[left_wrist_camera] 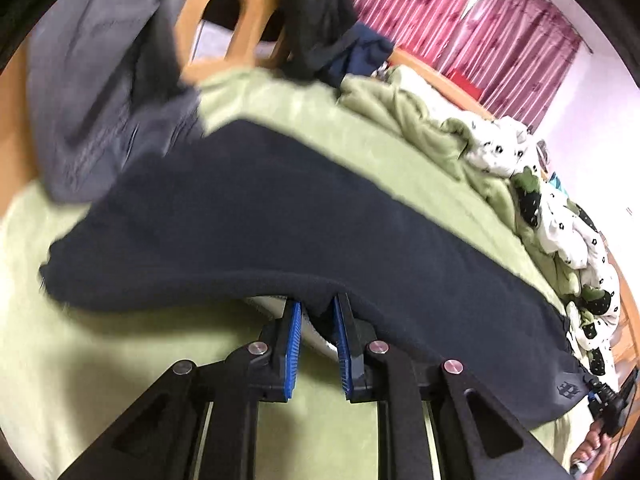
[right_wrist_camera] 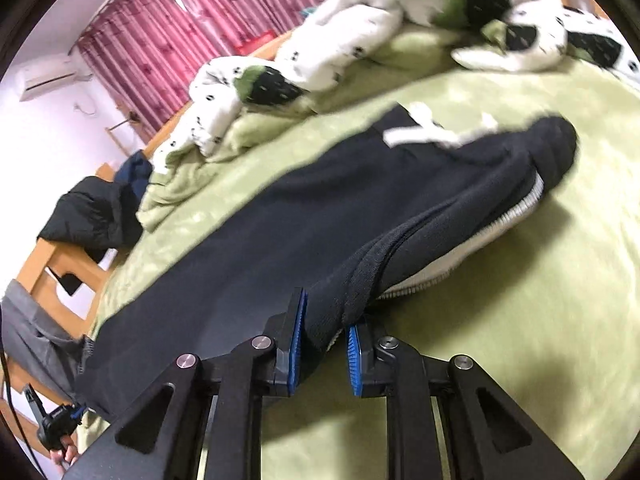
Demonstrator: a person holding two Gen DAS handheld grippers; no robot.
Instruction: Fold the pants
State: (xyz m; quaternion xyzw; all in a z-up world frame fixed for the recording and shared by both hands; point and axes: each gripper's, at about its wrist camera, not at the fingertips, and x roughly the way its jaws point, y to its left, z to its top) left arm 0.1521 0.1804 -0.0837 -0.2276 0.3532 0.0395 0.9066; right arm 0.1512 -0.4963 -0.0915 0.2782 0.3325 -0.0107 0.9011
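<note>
Pants [left_wrist_camera: 280, 216] on green bed [left_wrist_camera: 100, 360], edge pinched by both tongs [left_wrist_camera: 316, 312] [right_wrist_camera: 326, 320]

A bed with a light green blanket [right_wrist_camera: 520, 280] is carrying the dark pants [right_wrist_camera: 260, 240] spread along it, while a crumpled white patterned quilt [right_wrist_camera: 340, 40] is lying at its far edge.
</note>
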